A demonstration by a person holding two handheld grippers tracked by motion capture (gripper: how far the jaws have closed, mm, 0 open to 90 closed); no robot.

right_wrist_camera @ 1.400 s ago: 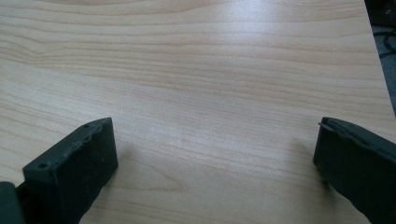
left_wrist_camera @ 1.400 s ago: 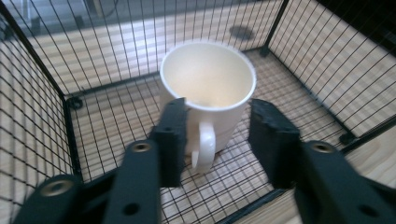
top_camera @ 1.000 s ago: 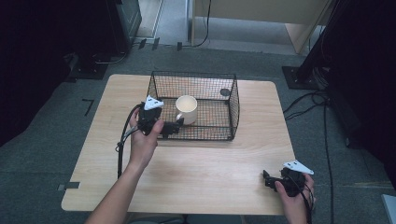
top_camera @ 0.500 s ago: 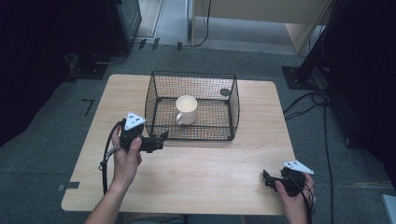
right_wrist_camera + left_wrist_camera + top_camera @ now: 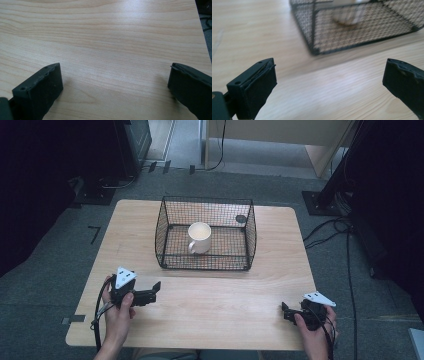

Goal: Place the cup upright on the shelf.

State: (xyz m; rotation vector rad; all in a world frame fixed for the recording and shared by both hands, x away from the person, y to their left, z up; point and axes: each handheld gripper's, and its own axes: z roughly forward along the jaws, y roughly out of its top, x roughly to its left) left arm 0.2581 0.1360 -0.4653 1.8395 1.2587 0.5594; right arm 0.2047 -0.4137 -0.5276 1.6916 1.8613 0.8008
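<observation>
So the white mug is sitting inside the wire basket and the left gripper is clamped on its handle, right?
Not quite. The white mug is inside the wire basket, but the left gripper is open and empty, near the table's front edge, apart from the basket. The high view shows it.

Lab: camera stands point(image 5: 327, 195) and cables point(image 5: 345, 227) around table point(image 5: 210, 305).
</observation>
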